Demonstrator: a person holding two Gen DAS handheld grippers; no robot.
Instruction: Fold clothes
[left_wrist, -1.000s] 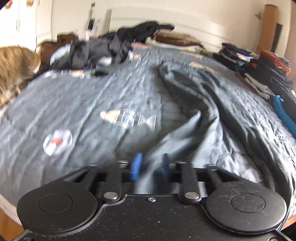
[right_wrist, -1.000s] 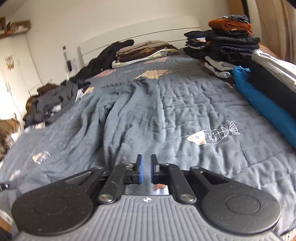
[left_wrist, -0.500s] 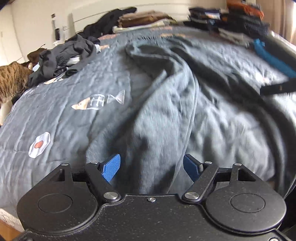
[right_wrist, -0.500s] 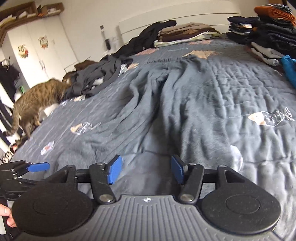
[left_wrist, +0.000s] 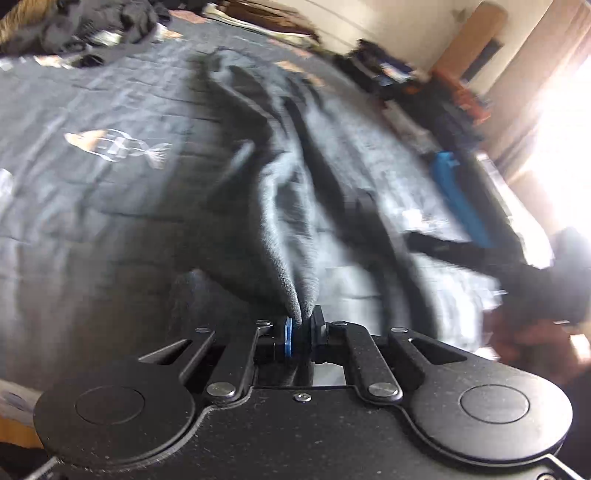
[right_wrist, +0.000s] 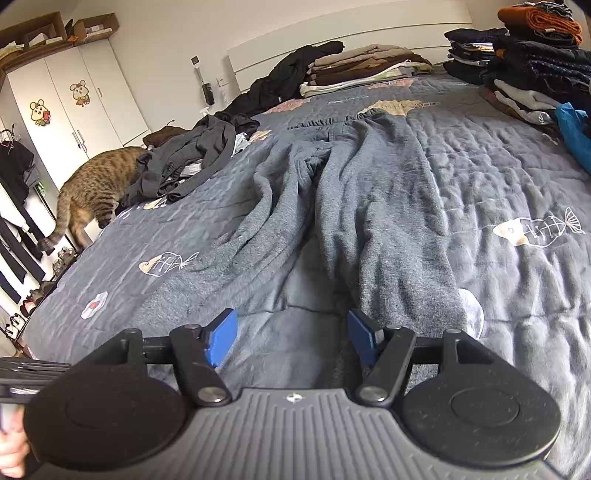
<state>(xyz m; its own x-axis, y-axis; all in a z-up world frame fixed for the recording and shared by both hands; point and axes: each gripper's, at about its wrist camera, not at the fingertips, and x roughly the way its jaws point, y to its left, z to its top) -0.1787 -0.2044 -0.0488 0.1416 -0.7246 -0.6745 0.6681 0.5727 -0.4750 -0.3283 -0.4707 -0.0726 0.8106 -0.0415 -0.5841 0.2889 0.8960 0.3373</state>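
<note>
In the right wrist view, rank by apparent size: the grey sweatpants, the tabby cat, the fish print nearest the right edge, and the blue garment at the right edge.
1. grey sweatpants
2. tabby cat
3. fish print
4. blue garment, cut off by the frame, so its rank against the print is unsure.

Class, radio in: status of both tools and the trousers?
Left tool shut on grey trousers leg. Right tool opening, empty, over bedspread. Cat at bedside, clear.
</note>
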